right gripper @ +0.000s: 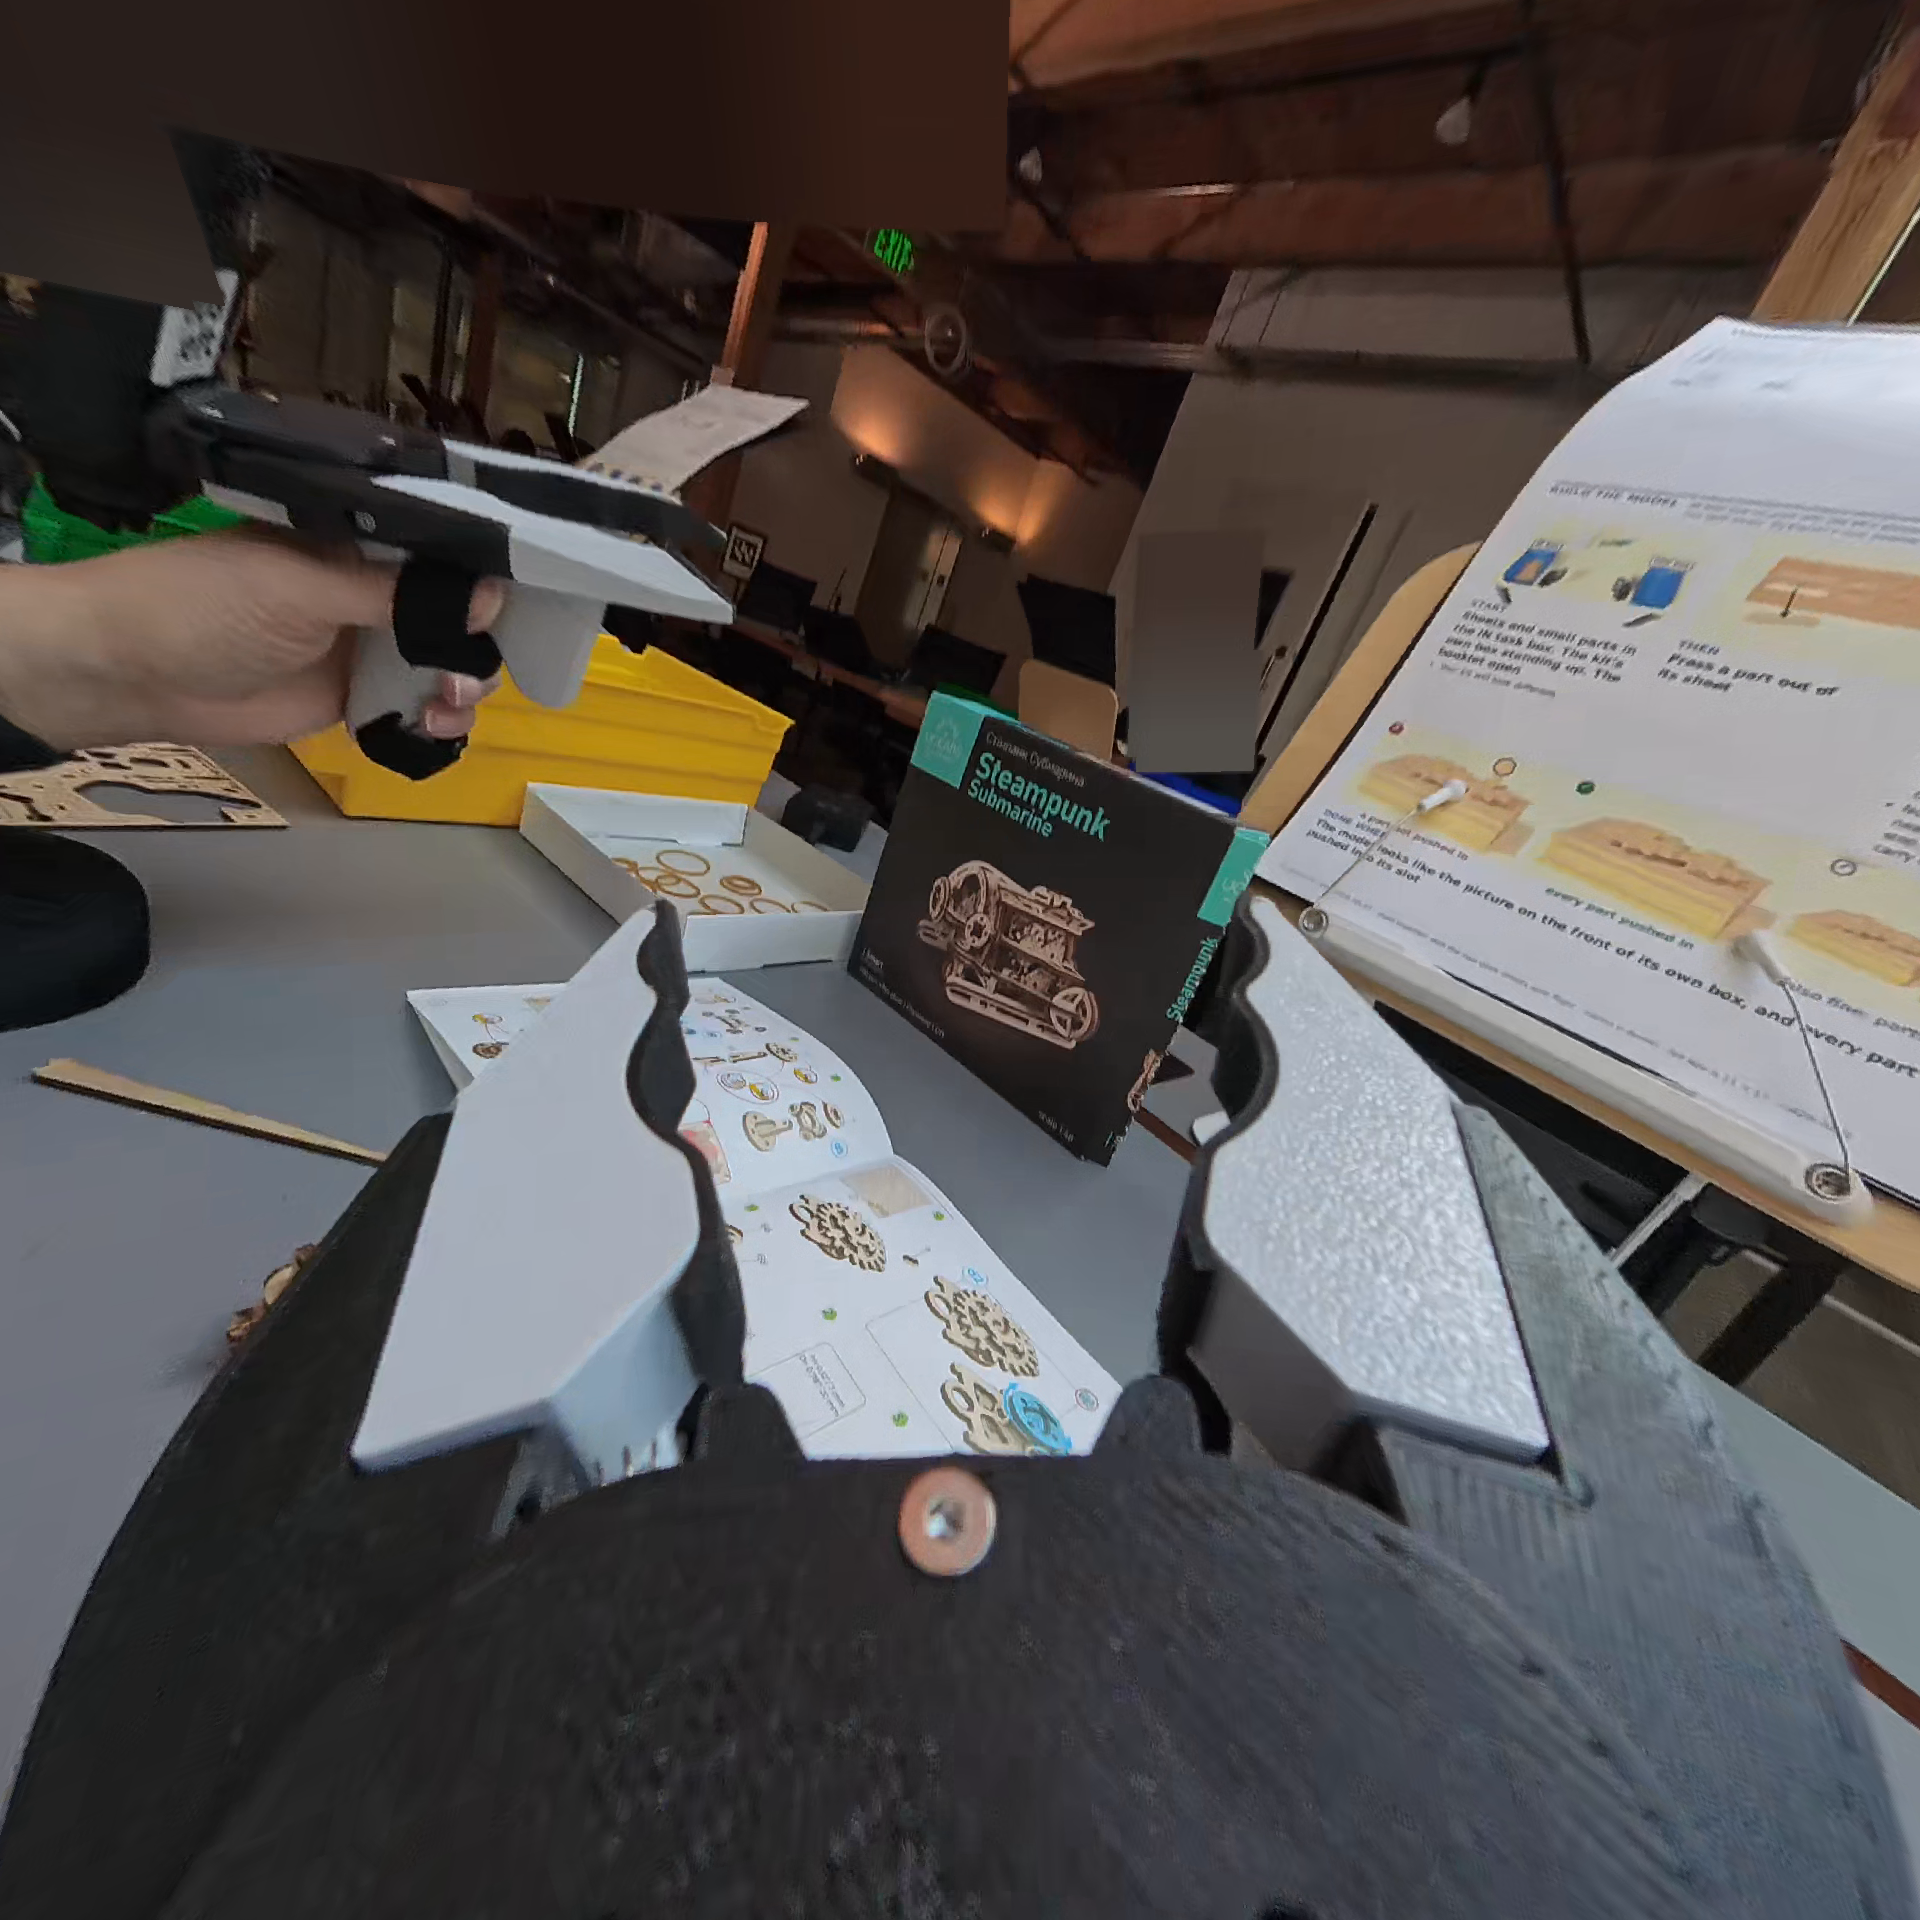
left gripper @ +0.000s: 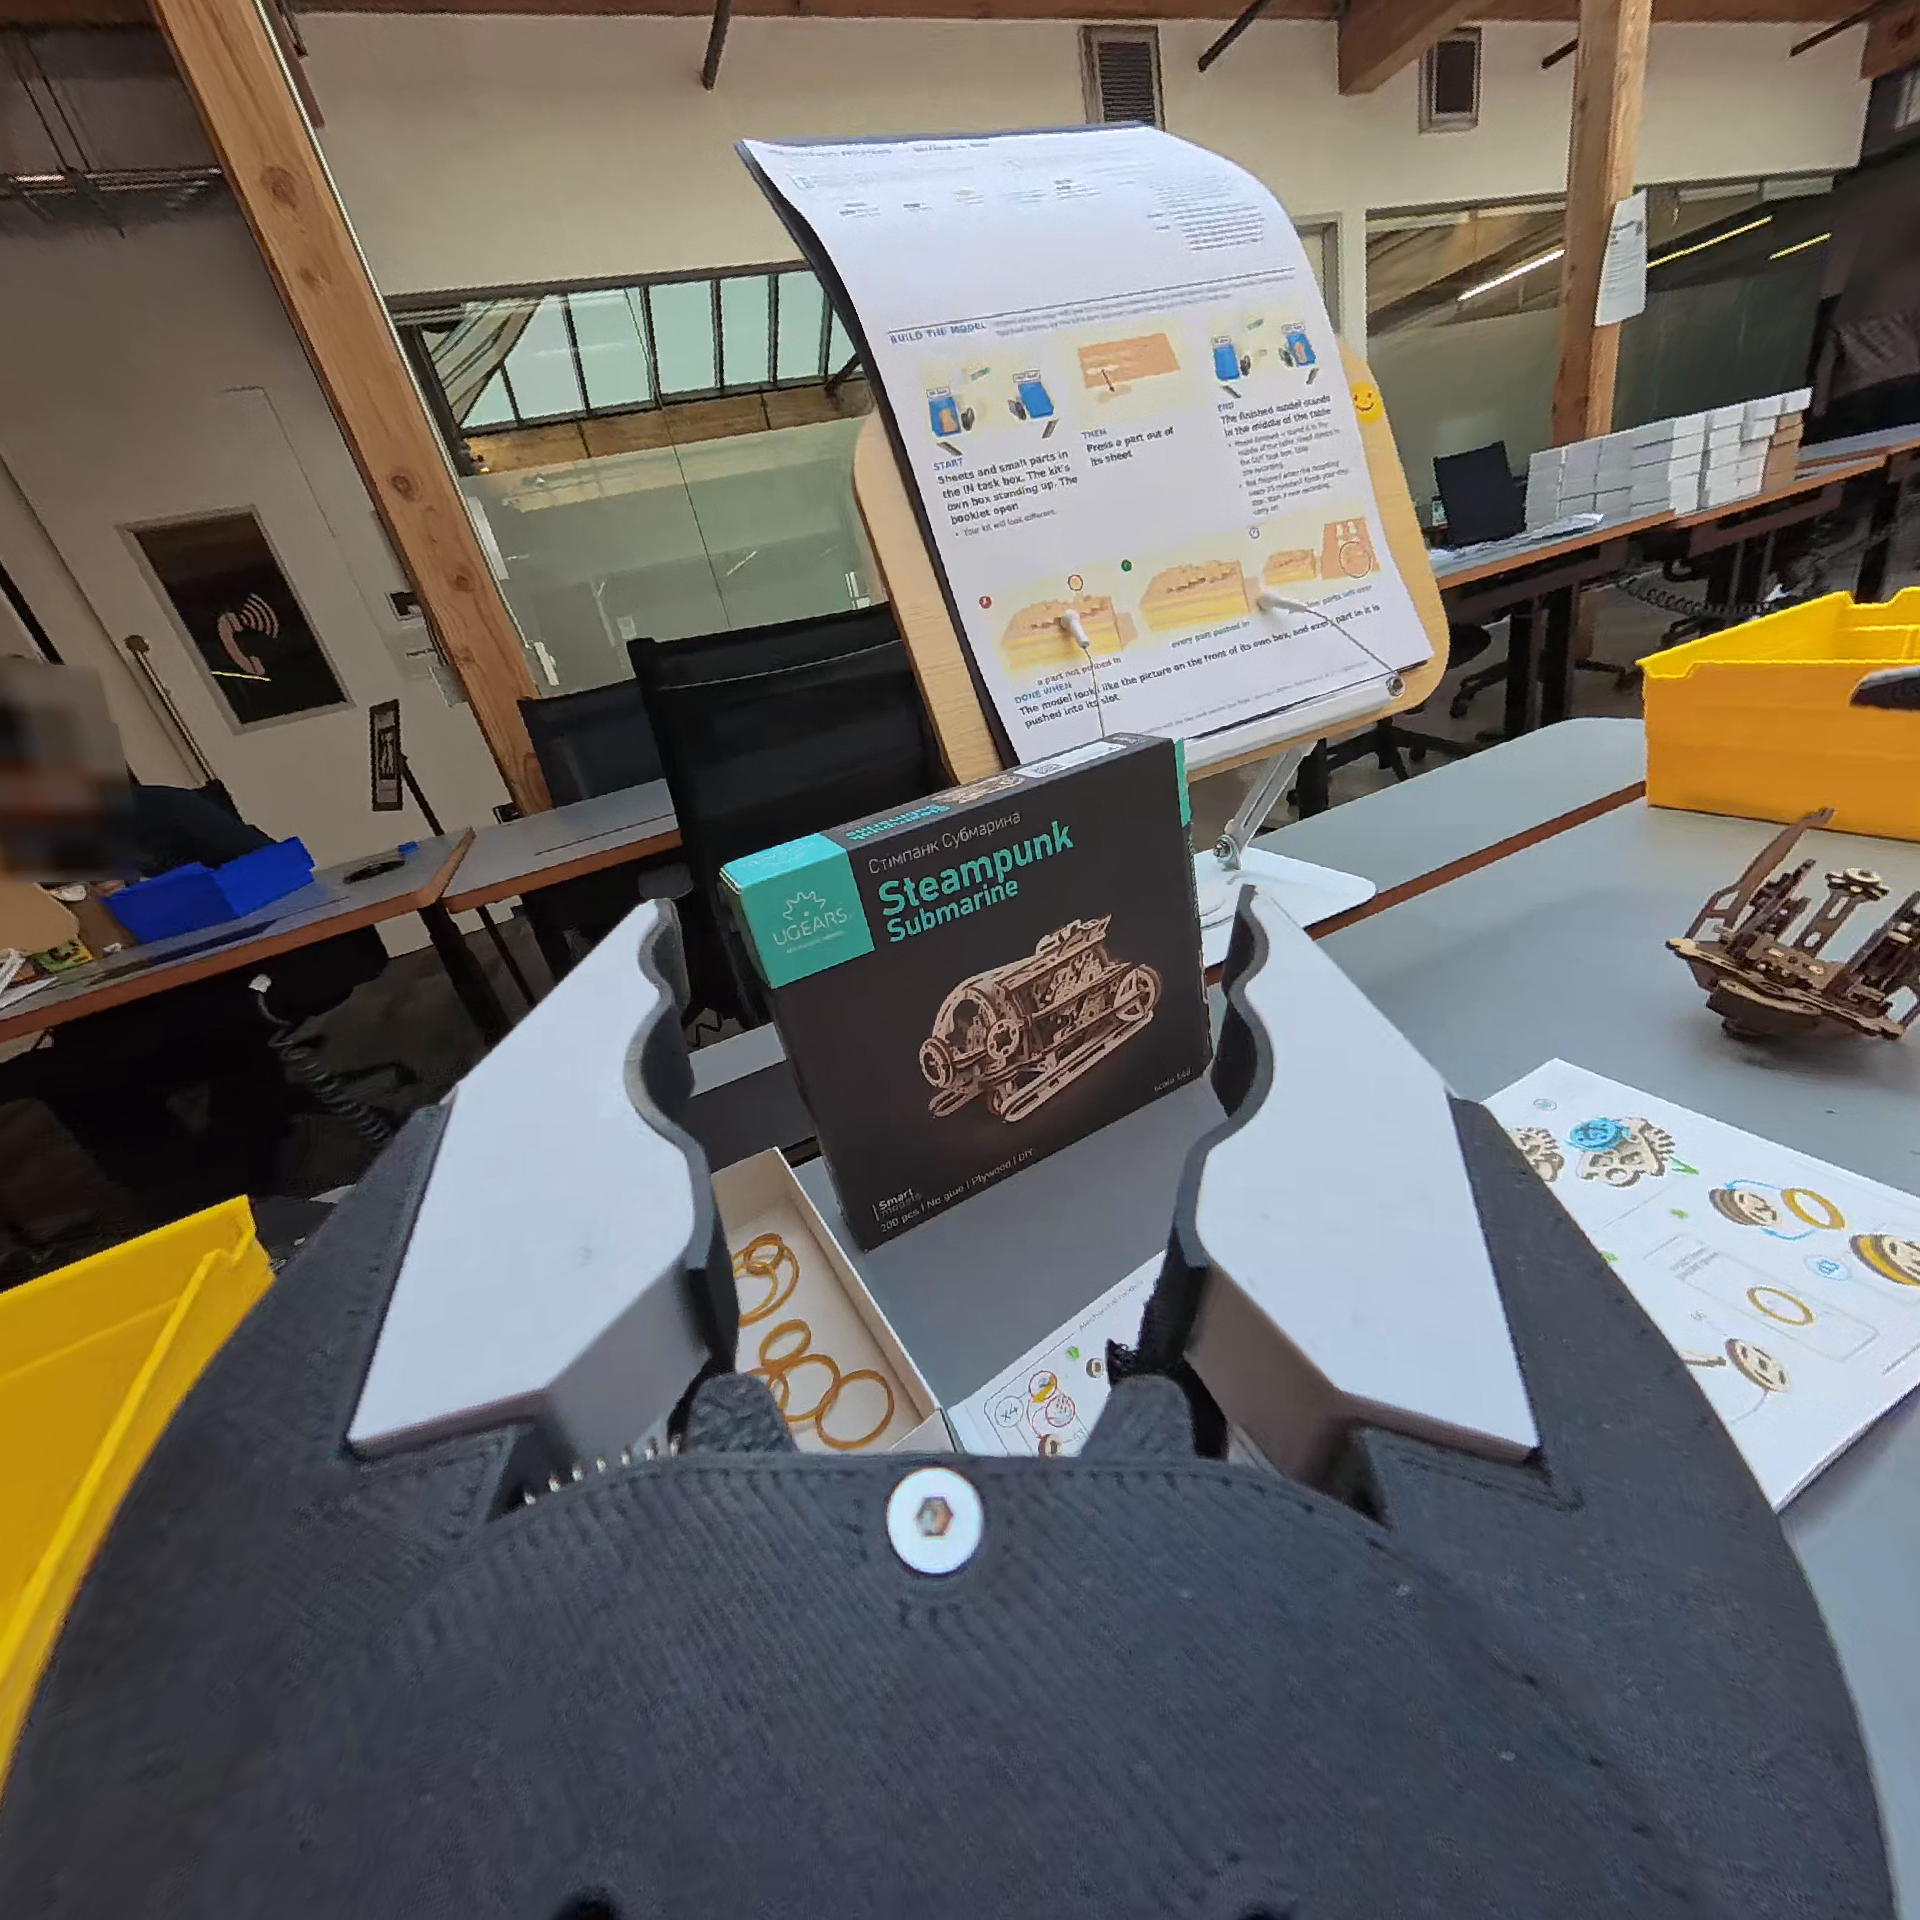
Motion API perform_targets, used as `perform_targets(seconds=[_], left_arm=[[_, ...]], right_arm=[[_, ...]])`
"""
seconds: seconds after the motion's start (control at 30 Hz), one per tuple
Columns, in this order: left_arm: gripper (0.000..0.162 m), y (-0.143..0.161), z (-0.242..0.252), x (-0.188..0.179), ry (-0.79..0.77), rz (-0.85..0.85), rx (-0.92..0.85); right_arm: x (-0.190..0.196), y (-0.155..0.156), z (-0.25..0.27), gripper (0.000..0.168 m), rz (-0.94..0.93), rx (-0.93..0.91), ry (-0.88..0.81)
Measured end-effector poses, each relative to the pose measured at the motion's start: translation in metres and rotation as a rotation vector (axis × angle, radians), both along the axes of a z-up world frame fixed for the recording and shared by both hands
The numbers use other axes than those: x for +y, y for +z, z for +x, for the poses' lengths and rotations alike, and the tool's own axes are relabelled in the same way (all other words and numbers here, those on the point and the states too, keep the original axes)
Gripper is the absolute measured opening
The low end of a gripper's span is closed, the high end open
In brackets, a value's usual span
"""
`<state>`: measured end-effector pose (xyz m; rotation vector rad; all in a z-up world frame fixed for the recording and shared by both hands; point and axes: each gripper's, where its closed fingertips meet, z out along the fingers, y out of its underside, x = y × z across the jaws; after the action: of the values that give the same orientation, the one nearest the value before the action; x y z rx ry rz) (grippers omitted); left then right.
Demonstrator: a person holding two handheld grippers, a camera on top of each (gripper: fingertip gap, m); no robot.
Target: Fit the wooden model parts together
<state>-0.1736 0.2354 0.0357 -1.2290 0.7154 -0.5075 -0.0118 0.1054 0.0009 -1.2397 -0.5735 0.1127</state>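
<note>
Wooden model (left gripper: 1808, 961) on table; rubber bands (left gripper: 805, 1351) in white tray (right gripper: 634, 821); both jaws apart.

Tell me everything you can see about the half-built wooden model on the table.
The half-built wooden model appears only in the left wrist view, at the right edge and partly cut off. It is dark brown laser-cut plywood: interlocked flat plates, a small toothed gear near the top, and a thin strut slanting up at the left. It sits tilted on the grey table, beyond the open instruction booklet and in front of a yellow bin. Neither gripper touches it.
</note>
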Motion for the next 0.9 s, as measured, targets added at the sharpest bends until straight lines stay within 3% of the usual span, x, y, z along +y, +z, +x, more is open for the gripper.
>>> perform_targets(seconds=[0.17, 0.43, 0.9], left_arm=[[0.084, -0.021, -0.017, -0.009, 0.02, 0.043, -0.039], [0.079, -0.016, -0.032, -0.001, 0.09, 0.066, -0.028], [0.072, -0.025, -0.03, 0.001, 0.078, 0.012, -0.042]], right_arm=[[-0.006, -0.014, -0.015, 0.097, -0.032, -0.07, 0.049], [-0.004, -0.029, -0.022, 0.086, -0.089, -0.105, 0.09], [0.001, -0.042, -0.019, 0.073, -0.219, -0.067, 0.129]])
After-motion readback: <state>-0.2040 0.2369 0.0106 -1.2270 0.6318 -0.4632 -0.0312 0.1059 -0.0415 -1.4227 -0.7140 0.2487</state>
